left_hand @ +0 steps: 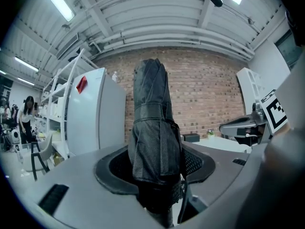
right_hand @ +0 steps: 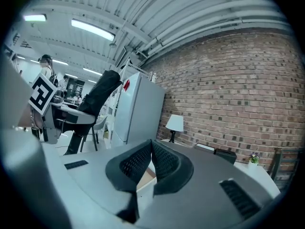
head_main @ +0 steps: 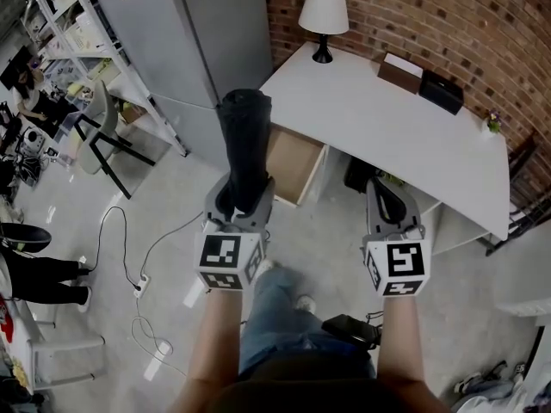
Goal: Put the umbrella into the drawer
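A folded black umbrella (head_main: 244,144) stands out forward from my left gripper (head_main: 241,198), which is shut on its lower end. In the left gripper view the umbrella (left_hand: 152,128) fills the space between the pads and hides what lies straight ahead. Its tip reaches over the open wooden drawer (head_main: 293,163) at the left end of the white desk (head_main: 387,119). My right gripper (head_main: 385,198) hovers in front of the desk, level with the left one. Its pads (right_hand: 164,163) meet with nothing between them.
A white lamp (head_main: 323,20), a brown box and a black box (head_main: 441,91) stand on the desk against the brick wall. A grey cabinet (head_main: 215,33) rises left of the drawer. Further left are a chair (head_main: 99,136), shelving, and a cable (head_main: 129,256) across the floor.
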A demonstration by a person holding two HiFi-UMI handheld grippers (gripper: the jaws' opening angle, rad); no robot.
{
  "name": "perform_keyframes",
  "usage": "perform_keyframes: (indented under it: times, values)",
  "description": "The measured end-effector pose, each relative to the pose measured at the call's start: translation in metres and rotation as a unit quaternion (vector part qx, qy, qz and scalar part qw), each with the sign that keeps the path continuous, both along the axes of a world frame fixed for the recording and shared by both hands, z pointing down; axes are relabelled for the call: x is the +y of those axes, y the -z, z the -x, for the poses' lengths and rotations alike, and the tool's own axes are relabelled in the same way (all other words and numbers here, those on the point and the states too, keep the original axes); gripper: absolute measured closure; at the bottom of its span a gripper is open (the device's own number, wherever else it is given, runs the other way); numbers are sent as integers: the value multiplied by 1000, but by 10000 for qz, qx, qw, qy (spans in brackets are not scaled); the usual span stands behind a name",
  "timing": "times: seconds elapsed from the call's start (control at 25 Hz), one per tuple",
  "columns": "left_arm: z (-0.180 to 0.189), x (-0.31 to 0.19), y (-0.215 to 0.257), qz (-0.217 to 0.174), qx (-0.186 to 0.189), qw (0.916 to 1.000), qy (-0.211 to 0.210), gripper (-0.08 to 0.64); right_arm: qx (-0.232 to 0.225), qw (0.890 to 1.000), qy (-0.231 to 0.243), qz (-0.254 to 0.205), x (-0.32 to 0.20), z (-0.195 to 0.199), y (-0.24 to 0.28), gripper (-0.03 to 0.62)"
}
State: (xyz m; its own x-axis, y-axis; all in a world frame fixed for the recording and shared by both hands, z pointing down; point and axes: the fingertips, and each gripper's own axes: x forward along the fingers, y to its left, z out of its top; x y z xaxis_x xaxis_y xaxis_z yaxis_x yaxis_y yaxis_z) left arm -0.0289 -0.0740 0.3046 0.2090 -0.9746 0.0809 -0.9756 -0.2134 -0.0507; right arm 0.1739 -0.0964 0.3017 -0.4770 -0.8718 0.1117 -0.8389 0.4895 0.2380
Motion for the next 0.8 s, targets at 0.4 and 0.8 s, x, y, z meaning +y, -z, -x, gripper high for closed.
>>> perform_keyframes:
  times: [0.4,0.8]
  values:
    - [6,-49,-10,144,116,9998,-125,325,13,9994,-296,185,-35,-9,-13,592]
    - [43,-128,-14,248,242,9990,-285,327,143,9987,-386,311,-109,29,-14,592]
